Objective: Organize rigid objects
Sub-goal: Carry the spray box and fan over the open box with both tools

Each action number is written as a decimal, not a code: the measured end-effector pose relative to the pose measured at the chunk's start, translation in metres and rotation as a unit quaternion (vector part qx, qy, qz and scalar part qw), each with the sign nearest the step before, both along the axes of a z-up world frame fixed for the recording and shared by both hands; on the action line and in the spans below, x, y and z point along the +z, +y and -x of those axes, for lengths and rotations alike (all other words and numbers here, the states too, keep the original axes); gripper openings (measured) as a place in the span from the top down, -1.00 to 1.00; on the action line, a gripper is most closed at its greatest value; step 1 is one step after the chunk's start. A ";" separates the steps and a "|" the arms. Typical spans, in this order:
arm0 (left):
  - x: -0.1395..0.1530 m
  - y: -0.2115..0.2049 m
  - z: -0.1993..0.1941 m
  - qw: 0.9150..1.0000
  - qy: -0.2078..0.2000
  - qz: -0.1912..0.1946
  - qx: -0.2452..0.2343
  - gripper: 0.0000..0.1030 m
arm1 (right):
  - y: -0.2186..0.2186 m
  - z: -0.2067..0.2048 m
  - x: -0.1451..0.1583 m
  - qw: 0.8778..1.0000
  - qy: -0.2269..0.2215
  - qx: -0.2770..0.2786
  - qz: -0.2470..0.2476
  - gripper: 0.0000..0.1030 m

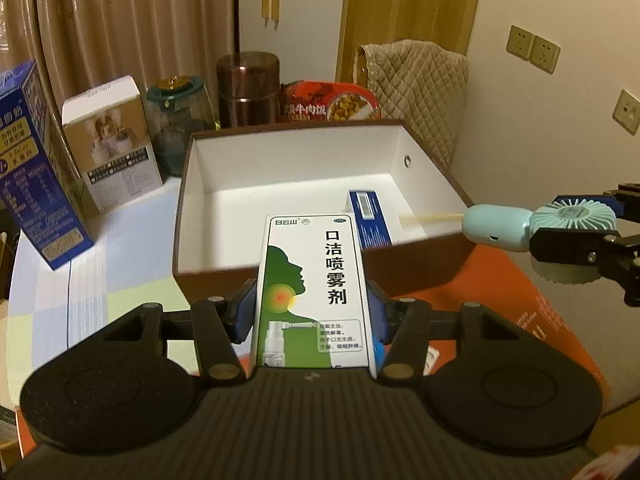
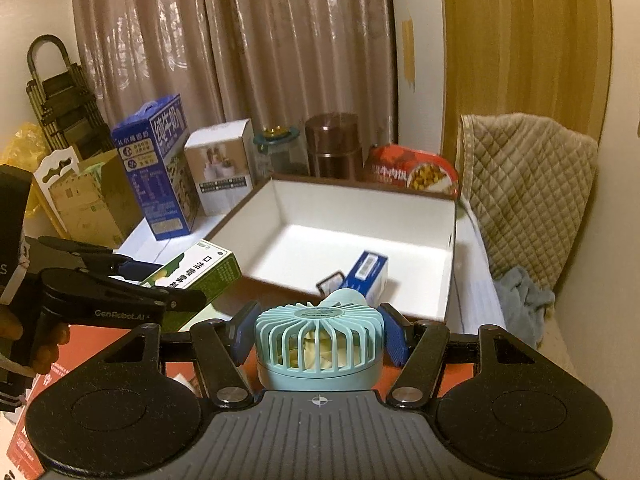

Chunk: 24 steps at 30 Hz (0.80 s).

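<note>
My left gripper (image 1: 312,312) is shut on a white and green spray medicine box (image 1: 314,288), held at the near wall of the open brown box with white inside (image 1: 280,184). The medicine box also shows in the right wrist view (image 2: 196,270). My right gripper (image 2: 318,330) is shut on a light blue handheld fan (image 2: 320,340), held at the brown box's near rim (image 2: 280,284). In the left wrist view the fan (image 1: 532,226) hangs at the box's right wall. A blue and white small box (image 1: 370,220) lies inside, also in the right wrist view (image 2: 368,276).
Behind the brown box stand a blue milk carton (image 1: 30,168), a white carton (image 1: 110,144), a glass jar (image 1: 180,124), a brown canister (image 1: 248,88) and a red food pack (image 1: 328,104). A quilted cloth (image 1: 416,88) hangs at the right. An orange-red surface (image 1: 500,300) lies below.
</note>
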<state>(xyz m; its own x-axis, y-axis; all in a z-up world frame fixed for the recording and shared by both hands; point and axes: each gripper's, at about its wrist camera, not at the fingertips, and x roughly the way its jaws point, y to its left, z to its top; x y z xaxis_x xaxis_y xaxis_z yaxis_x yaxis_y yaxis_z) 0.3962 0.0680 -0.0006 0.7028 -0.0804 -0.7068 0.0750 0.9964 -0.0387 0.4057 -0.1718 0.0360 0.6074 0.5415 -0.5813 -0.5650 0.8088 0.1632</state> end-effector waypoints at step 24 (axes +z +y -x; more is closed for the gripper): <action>-0.021 0.023 -0.111 0.999 0.037 -0.022 0.025 0.00 | 0.020 -0.126 -0.031 0.998 0.007 -0.062 0.018 -0.16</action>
<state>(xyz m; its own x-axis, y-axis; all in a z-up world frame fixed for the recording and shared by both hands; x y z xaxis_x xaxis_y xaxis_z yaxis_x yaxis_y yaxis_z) 0.5076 0.0907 -0.0215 0.6502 -0.0141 -0.7597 0.0242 0.9997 0.0022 0.5313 -0.1516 0.0047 0.6597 0.4411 -0.6085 -0.4579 0.8779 0.1401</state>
